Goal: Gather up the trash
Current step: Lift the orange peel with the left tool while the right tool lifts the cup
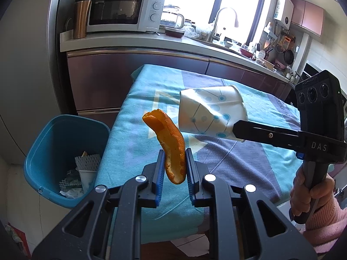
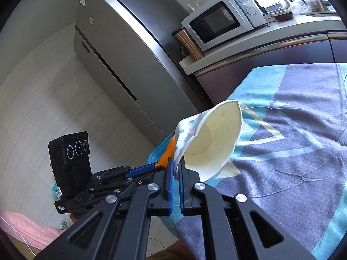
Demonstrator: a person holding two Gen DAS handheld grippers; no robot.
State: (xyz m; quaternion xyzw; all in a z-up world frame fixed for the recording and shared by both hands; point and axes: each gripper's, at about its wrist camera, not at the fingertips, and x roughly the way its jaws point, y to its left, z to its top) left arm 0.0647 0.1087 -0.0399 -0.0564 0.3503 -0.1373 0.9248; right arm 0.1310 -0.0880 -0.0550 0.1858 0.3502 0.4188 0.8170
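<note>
1. Trash in hand: a curved strip of orange peel (image 1: 171,143) and a crumpled white paper cup with a teal dot pattern (image 1: 213,113), both held in the air above the table (image 1: 134,143), which is draped in a teal, grey and cream patterned cloth.
2. Behind the table runs a kitchen counter with a white microwave (image 1: 123,10), a copper-coloured tumbler (image 1: 80,17) and a sink tap under a bright window; a tall silver fridge (image 2: 121,49) stands at the counter's end.
3. Left tongs (image 1: 174,169) are nearly closed, pinching the lower part of the peel between their blue pads.
4. Right tongs (image 2: 176,173) are clamped tight on the cup's flattened rim.
5. Only the left wrist view shows the blue plastic bin (image 1: 63,160) on the floor beside the table, with paper scraps inside, and the person's hand in a pink sleeve.
6. Only the right wrist view looks into the cup's empty, squashed mouth.
</note>
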